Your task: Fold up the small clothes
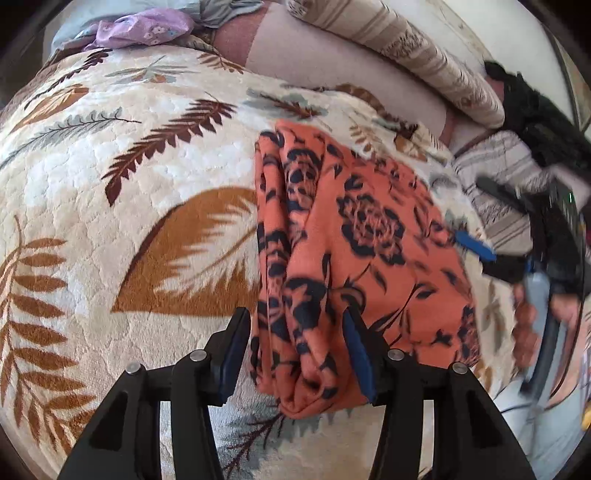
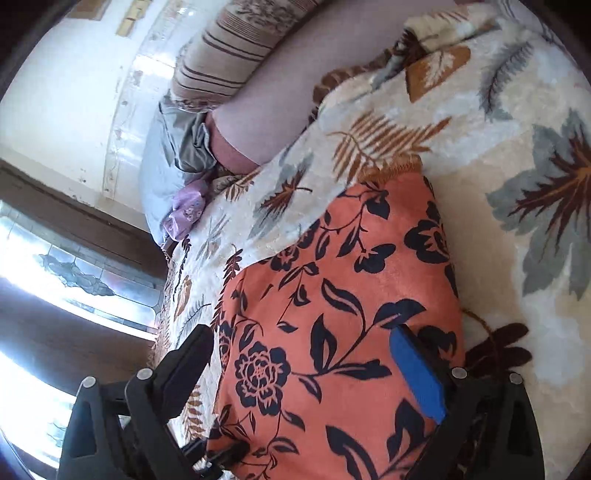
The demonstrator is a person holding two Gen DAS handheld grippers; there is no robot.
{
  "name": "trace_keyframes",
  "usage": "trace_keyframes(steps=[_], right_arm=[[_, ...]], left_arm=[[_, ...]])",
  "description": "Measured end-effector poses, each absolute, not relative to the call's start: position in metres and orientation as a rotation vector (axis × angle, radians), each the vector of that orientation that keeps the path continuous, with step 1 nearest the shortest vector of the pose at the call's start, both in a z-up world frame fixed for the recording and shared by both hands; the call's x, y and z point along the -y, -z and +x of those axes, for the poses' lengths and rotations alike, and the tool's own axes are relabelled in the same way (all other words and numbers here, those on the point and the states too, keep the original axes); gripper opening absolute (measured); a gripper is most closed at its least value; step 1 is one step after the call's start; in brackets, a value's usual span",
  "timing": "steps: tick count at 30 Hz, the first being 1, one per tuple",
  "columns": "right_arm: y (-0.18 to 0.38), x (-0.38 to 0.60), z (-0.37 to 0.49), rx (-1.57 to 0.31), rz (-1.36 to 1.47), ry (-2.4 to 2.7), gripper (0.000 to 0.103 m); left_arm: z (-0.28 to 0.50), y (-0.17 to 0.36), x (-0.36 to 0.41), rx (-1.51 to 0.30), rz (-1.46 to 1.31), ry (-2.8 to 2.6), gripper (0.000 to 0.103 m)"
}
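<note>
My left tongs stand spread over the near end of the orange cloth, the one with the dark flower print. One pad sits on the blanket just beside the cloth's bunched left edge; the other blue pad lies on the cloth itself. Nothing is pinched between them, and the gathered folds run between the two fingers.

My right tongs are spread as well, straddling the cloth. The blue pad rests against the cloth's right side and the black finger stands off its left edge, above the blanket. From the left wrist view the right tongs show blurred at the cloth's far right edge, with my hand behind them.

The cloth lies on the leaf-patterned blanket, folded into a long strip. Beyond the cloth, at the blanket's far edge, lie a purple garment and a striped pillow.
</note>
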State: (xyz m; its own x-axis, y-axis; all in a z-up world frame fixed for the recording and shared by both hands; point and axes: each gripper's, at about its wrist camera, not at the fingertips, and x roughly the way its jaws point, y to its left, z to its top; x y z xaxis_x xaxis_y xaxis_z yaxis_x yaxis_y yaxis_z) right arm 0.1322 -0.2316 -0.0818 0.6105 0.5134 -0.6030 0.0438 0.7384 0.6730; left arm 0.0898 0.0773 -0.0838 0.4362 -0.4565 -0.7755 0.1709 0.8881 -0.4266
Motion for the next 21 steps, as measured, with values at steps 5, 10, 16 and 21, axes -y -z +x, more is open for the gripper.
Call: trace_keyframes(steps=[5,10,16,21], right_arm=[[0.092,0.203,0.096,-0.935,0.61,-0.375,0.097],[0.1,0.189,0.082,-0.905,0.49,-0.376,0.097],[0.107,0.199,0.081,-0.898,0.528,-0.417,0.097],[0.109,0.198,0.079,-0.887,0.51,-0.437,0.097]], left_arm=[[0.149,0.054,-0.076,-0.998,-0.37,0.453,0.058],[0.208,0.076,-0.056,-1.132,-0.399,0.438,0.057],[0.22,0.081,-0.047,-1.133,-0.338,0.411,0.008],[0.213,0.089,-0.038,-1.051,-0.111,0.376,0.008]])
